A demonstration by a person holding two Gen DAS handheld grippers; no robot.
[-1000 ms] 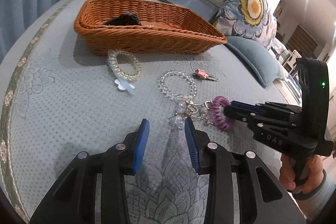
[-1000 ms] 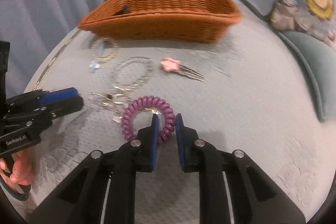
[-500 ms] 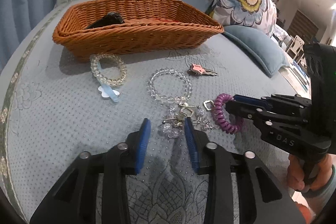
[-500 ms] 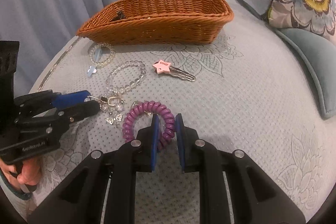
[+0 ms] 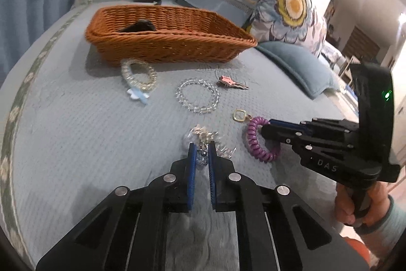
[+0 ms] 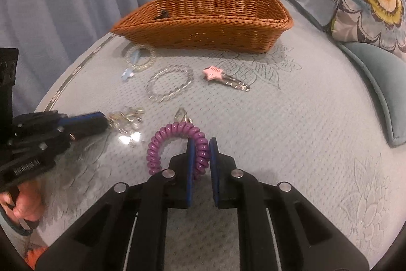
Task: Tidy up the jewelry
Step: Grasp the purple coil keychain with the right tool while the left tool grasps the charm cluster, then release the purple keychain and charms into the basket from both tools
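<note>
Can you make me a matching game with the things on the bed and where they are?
Things:
1. purple coil bracelet
2. sparkly charm cluster
3. pink star clip
4. dark item

Places:
A. lying loose on the bedspread
B. inside the wicker basket
C. pinched in the right claw
D. pinched in the left claw

Pairs: 1-C, 2-D, 3-A, 4-B
</note>
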